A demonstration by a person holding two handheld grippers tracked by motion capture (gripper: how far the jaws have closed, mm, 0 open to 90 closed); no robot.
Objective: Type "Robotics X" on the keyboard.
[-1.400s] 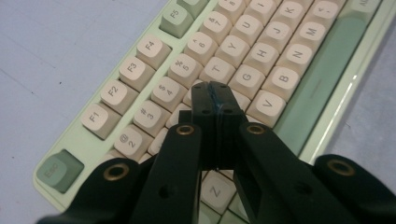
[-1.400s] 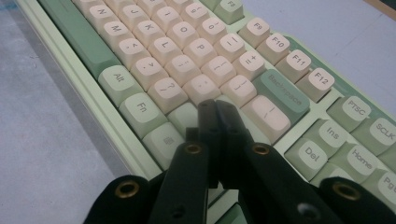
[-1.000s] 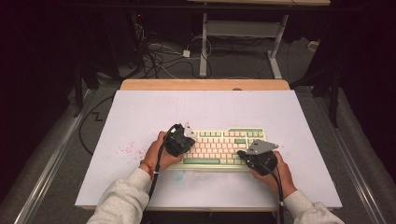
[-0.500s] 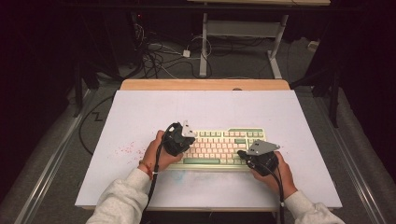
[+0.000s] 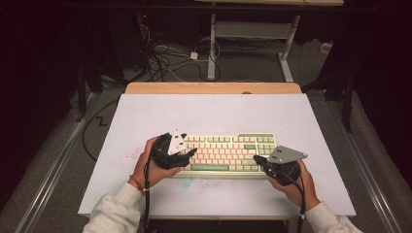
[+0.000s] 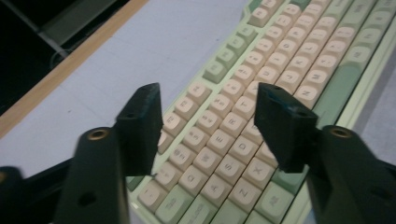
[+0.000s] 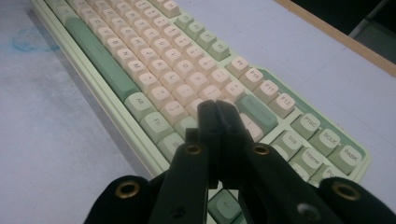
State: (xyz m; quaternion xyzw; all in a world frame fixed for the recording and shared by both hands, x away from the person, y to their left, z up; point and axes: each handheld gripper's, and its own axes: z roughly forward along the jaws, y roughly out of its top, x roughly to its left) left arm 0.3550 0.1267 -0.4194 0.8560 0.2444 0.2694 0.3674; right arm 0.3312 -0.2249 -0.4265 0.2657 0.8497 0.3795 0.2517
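Observation:
A pale green keyboard (image 5: 223, 151) with cream keys lies on the white table near the front edge. My left gripper (image 5: 192, 154) hovers over its left end. In the left gripper view the jaws of my left gripper (image 6: 208, 100) stand apart above the letter keys (image 6: 261, 70); they have just been opening, with nothing between them. My right gripper (image 5: 256, 158) is at the keyboard's right end. In the right gripper view my right gripper (image 7: 216, 109) has its jaws pressed together, their tips just above the keys (image 7: 154, 60) near the green enter key, holding nothing.
The white table top (image 5: 214, 111) ends in a wooden strip (image 5: 214, 88) at the far edge. Beyond it, cables (image 5: 165, 58) lie on the floor beside the legs of another desk (image 5: 211, 48). Faint red marks (image 5: 127, 156) stain the table left of the keyboard.
My left gripper has drawn back to the left, off the keyboard's upper left part. The right gripper has shifted slightly to the right.

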